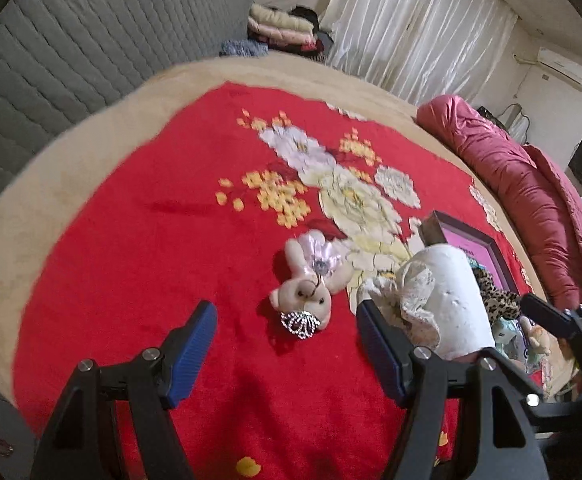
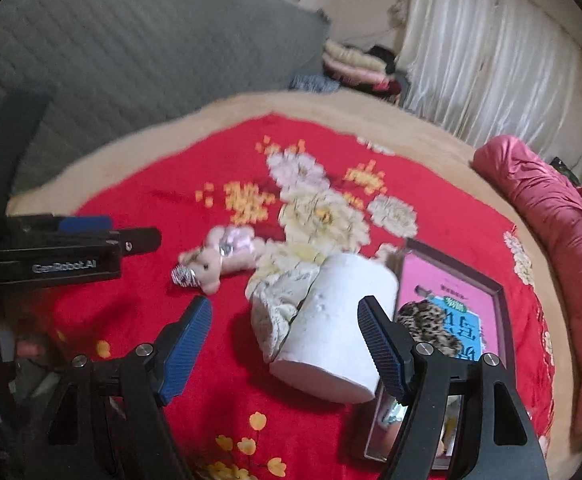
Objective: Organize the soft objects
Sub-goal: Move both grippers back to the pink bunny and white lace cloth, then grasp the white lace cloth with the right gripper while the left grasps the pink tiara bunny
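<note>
A small cream plush bunny (image 1: 311, 280) (image 2: 219, 260) with a pale pink bow and a silver ornament lies on the red flowered blanket (image 1: 151, 260) (image 2: 231, 380). My left gripper (image 1: 287, 338) hangs open just short of it, its blue fingers apart with the bunny ahead between them. A white roll (image 1: 457, 300) (image 2: 339, 328) with a lacy cloth (image 1: 415, 300) (image 2: 279, 304) against it lies right of the bunny. My right gripper (image 2: 285, 342) stands open over the near end of the roll, not pressing on it. A leopard-print soft toy (image 1: 497, 296) (image 2: 431, 324) rests in a box (image 1: 491, 248) (image 2: 495, 292).
The box has a pink printed bottom and holds other small items. A rolled pink quilt (image 1: 531, 196) (image 2: 551, 216) lies along the bed's right side. A grey padded headboard (image 1: 71, 48) stands behind; folded bedding (image 1: 283, 26) and white curtains (image 1: 419, 28) are beyond.
</note>
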Demonstrator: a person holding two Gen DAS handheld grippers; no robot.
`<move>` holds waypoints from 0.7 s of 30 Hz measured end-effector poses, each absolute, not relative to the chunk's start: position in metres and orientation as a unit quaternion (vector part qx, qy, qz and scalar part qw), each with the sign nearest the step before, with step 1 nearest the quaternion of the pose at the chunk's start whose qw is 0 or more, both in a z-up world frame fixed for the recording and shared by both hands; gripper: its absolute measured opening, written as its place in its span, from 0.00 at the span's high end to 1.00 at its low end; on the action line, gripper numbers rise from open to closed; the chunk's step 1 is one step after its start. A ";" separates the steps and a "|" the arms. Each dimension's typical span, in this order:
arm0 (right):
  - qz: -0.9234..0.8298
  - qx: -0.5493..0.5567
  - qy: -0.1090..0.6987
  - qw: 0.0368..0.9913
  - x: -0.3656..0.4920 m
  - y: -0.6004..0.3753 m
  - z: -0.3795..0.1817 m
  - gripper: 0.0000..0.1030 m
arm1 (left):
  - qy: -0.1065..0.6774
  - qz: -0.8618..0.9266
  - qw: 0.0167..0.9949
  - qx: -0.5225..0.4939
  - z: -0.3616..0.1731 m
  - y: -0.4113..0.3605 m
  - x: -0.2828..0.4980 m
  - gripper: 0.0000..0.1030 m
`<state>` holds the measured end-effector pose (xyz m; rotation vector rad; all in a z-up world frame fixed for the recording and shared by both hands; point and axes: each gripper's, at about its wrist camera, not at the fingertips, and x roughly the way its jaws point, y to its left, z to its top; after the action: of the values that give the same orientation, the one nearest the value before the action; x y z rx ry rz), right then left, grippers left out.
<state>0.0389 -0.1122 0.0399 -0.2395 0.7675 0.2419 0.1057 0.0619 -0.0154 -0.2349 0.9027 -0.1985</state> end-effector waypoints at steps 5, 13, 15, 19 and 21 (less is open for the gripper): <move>0.116 -0.149 0.416 0.890 0.065 -0.101 0.012 0.26 | 0.454 -0.095 0.876 -0.130 -0.035 0.065 0.119 0.30; 0.120 -0.205 0.421 0.876 0.092 -0.082 -0.013 0.25 | 0.468 -0.098 0.869 -0.128 -0.049 0.061 0.137 0.30; 0.110 -0.230 0.427 0.868 0.099 -0.077 -0.022 0.25 | 0.471 -0.097 0.867 -0.129 -0.051 0.062 0.139 0.30; 0.110 -0.251 0.431 0.860 0.107 -0.071 -0.035 0.36 | 0.475 -0.096 0.864 -0.133 -0.057 0.064 0.142 0.30; 0.113 -0.264 0.432 0.855 0.108 -0.068 -0.040 0.46 | 0.476 -0.097 0.863 -0.136 -0.059 0.065 0.143 0.30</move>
<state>0.1083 -0.0682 -0.0404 -0.5544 0.9081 0.2371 0.1428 0.0649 -0.0590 -0.2850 0.9980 -0.2025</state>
